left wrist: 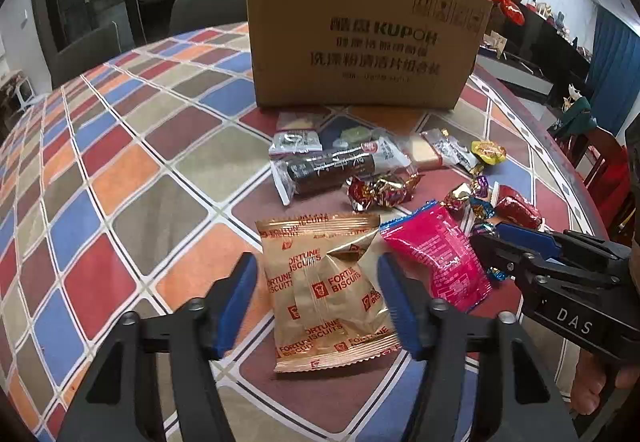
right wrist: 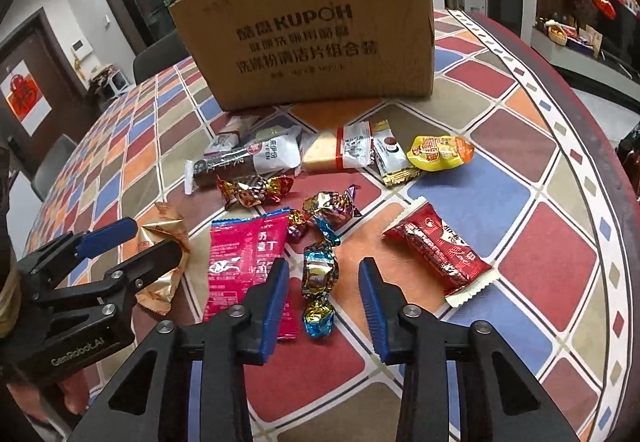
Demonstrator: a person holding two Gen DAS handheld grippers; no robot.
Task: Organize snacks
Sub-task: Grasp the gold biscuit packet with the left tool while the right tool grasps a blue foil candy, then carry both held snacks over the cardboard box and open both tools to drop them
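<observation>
A gold Fortune Biscuits packet (left wrist: 324, 290) lies flat on the table between the blue pads of my left gripper (left wrist: 316, 262). The jaws are open, with a gap at the left pad. A pink packet (left wrist: 436, 254) lies just right of it. My right gripper (right wrist: 324, 262) is open over a blue and gold foil candy (right wrist: 318, 272), which sits between its fingers with space on both sides. A second blue foil candy (right wrist: 319, 318) lies nearer, and a red packet (right wrist: 440, 250) is to the right. Each gripper shows at the edge of the other's view.
A cardboard box (left wrist: 360, 38) stands upright behind the snacks on the checked tablecloth (left wrist: 120, 170). More snacks lie before it: a dark roll packet (left wrist: 336, 170), foil candies (right wrist: 256, 190), a yellow packet (right wrist: 438, 152). The round table's edge (right wrist: 592, 146) curves on the right.
</observation>
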